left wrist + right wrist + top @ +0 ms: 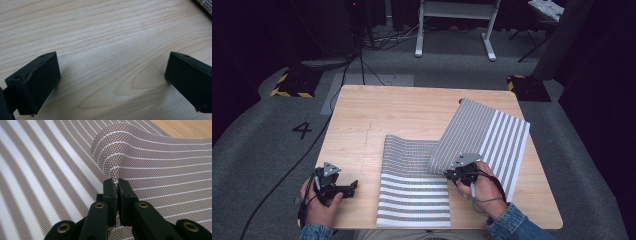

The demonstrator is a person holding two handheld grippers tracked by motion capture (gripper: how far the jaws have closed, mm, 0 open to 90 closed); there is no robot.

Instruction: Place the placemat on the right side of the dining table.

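Striped mat (417, 190) pinched by right gripper (117, 186), left gripper (110, 75) wide

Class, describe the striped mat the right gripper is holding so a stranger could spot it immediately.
On the wooden table, find the mat at the right edge. Its near corner is pinched in the right gripper and folded over, unlike the other striped mat lying flat.
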